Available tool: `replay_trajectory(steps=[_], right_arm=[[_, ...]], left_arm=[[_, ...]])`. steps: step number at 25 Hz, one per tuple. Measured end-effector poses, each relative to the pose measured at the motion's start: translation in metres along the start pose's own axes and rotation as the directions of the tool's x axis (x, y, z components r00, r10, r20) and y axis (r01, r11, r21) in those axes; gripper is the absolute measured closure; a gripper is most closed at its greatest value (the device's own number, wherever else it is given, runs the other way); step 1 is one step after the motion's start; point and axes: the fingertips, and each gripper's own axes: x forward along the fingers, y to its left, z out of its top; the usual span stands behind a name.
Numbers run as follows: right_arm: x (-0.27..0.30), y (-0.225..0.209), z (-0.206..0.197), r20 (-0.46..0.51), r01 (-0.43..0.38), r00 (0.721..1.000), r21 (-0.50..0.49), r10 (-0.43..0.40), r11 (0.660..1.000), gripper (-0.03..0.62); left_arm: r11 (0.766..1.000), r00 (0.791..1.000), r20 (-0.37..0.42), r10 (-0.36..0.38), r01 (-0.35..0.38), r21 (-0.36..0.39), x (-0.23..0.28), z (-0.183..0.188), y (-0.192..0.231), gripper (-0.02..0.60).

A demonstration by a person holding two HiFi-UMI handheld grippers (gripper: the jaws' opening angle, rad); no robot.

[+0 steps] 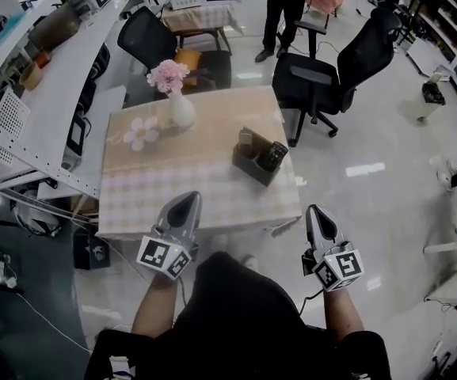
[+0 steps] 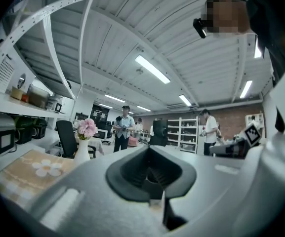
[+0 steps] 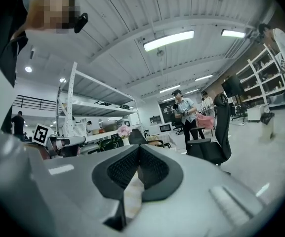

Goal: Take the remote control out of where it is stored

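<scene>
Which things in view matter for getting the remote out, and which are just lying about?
For the job:
remote control
dark storage box holding it
left tongs and right tongs, both shut and empty

Lying about:
vase of pink flowers
white flower ornament
checked tablecloth
black office chairs

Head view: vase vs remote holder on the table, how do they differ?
The vase is white and rounded; the remote holder is dark and boxy. The vase holds pink flowers; the holder holds a black remote control. The vase stands toward the far side of the table, the holder nearer its right edge. Both stand on it.
</scene>
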Motion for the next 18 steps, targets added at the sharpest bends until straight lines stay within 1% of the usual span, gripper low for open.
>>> replay_trajectory(steps=[4,7,13,18], right_arm=[[0.008,-0.01,-0.003,-0.005,0.025,1.0,0.005,-0.025,1.0,0.589],[0.016,-0.021,-0.002,-0.002,0.061,0.998,0.009,-0.061,0.998,0.589],[0.033,-0.036,0.012,0.01,0.111,0.994,-0.012,-0.111,0.994,0.589],[0.041,-0.051,0.017,0.007,0.175,0.985,-0.015,-0.175,0.985,0.589]], left_arm=[[1.0,0.999,-0.025,-0.028,0.028,0.001,0.02,-0.009,0.007,0.577],[0.998,0.998,-0.037,-0.057,0.057,-0.007,0.041,-0.015,0.013,0.577],[0.993,0.992,-0.05,-0.117,0.116,-0.015,0.086,-0.017,0.028,0.577],[0.987,0.983,-0.094,-0.161,0.163,0.016,0.121,-0.03,0.037,0.577]])
